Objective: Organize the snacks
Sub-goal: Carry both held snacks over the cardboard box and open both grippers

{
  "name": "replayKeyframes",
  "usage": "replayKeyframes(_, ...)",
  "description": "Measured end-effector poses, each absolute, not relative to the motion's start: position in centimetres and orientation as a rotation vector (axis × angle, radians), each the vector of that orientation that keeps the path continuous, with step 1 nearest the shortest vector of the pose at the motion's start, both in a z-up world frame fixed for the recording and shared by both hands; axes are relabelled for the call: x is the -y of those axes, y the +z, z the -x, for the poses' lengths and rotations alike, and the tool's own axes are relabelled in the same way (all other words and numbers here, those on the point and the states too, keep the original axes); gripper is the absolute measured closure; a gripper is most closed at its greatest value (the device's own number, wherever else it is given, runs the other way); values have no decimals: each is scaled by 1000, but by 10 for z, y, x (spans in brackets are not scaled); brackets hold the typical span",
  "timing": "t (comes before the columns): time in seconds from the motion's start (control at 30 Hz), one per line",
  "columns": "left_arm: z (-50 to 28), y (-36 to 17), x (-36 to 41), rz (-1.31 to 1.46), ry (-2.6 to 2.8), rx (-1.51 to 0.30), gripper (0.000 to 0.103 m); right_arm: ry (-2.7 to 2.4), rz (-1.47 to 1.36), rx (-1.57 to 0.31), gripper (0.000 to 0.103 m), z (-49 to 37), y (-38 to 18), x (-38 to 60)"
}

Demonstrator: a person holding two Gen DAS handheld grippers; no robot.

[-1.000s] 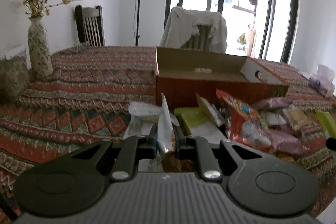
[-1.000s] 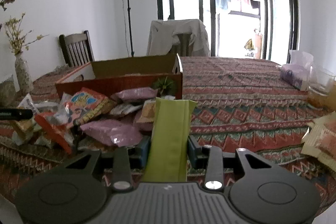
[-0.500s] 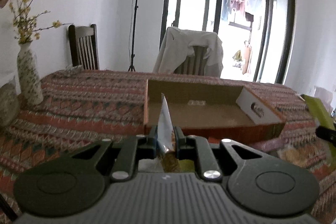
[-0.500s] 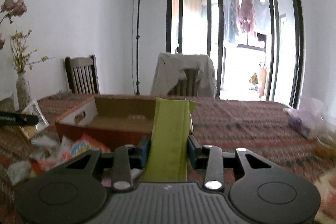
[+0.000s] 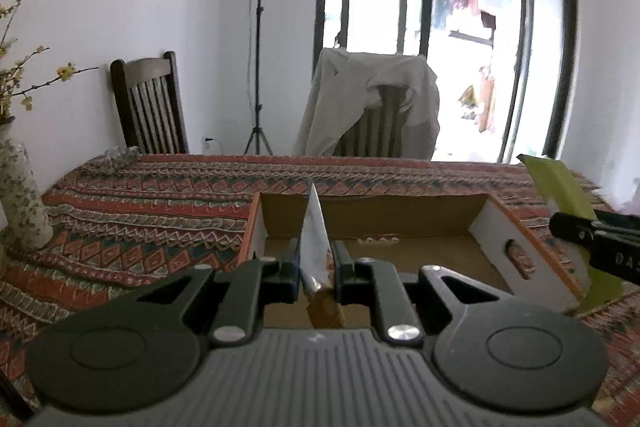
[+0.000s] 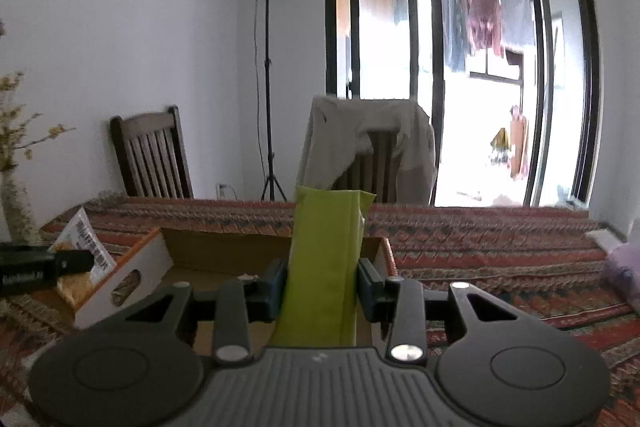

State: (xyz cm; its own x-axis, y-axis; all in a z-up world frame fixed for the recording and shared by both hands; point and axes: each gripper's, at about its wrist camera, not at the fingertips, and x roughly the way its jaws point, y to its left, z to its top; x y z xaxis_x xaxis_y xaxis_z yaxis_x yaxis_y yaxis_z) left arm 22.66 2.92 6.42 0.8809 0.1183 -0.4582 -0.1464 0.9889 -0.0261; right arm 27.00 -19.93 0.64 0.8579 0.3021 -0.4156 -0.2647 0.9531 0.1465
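Observation:
My left gripper (image 5: 316, 269) is shut on a thin white snack packet (image 5: 315, 239) held edge-on, its brown lower end below the pads. It hangs over the near left part of an open cardboard box (image 5: 496, 227) with white end walls. My right gripper (image 6: 322, 285) is shut on a tall green snack pack (image 6: 326, 255), above the box's (image 6: 132, 267) near right corner. In the left wrist view the green pack (image 5: 560, 195) and the right gripper's black finger (image 5: 592, 239) show at the right edge. In the right wrist view the white packet (image 6: 86, 239) and the left gripper's finger (image 6: 40, 263) show at left.
The box lies on a patterned red tablecloth (image 5: 152, 211). A flowered vase (image 5: 20, 203) stands at the left edge. Two chairs (image 5: 150, 107), one draped with a pale garment (image 5: 372, 99), stand behind the table, with a light stand (image 6: 267, 67) between them.
Both grippers rose and moved forward from the snack pile to above the box, each keeping its packet. The pile has dropped out of sight below both views.

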Motion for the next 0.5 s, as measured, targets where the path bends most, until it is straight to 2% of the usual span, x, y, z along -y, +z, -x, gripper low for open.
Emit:
replayKeyframes(0.2,-274,44,-26,55,195,-557,87,265,-68,-610,66,-331,-21,177)
replayKeyframes(0.5,-297,15,-39,81,231,-656,87,242,13,-742,66,-352,-68,159)
